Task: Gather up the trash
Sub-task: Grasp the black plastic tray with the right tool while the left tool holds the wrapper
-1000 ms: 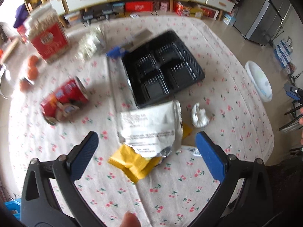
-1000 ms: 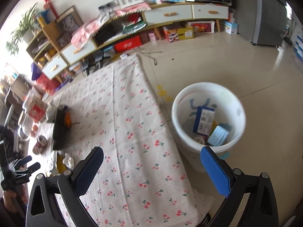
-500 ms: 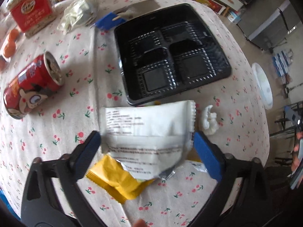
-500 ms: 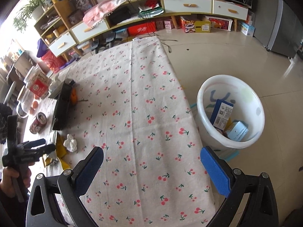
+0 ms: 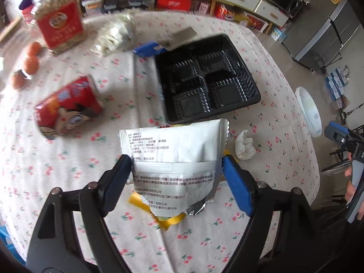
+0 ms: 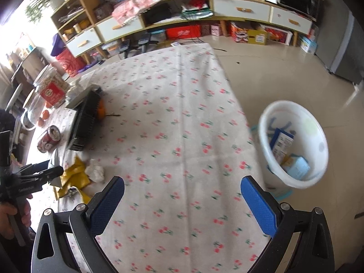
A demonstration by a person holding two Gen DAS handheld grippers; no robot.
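On cherry-print tablecloth (image 6: 182, 136): black tray (image 5: 204, 79), beside white bin (image 6: 293, 145).

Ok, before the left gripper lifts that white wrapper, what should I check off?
1. White wrapper between left gripper fingers: ok.
2. Jaws closing, firm grip: cannot tell.
3. Yellow wrapper underneath may lift too: cannot tell.
4. Tissue apart from the fingers: ok.
5. Bin on the floor beside the table, with room left: ok.
6. Right gripper open, empty: ok.
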